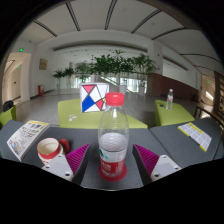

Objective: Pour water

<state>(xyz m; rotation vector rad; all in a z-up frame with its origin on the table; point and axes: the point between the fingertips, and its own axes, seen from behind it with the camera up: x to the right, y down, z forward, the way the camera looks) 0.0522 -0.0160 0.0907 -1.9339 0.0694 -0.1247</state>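
A clear plastic water bottle [113, 138] with a red cap and a red-and-white label stands upright on the grey table [120, 185], between my two fingers. My gripper [112, 158] is open: the magenta pads [78, 155] stand apart from the bottle with a gap at each side. A small paper cup [48, 151] with a red band stands on the table to the left of the left finger, with a small red object beside it.
A printed sheet [26, 137] lies at the table's left, another sheet [197, 134] at its right. Beyond are yellow-green tables [80, 110], a red-blue-white patterned board [93, 97], a far small bottle [169, 98] and green plants [115, 66].
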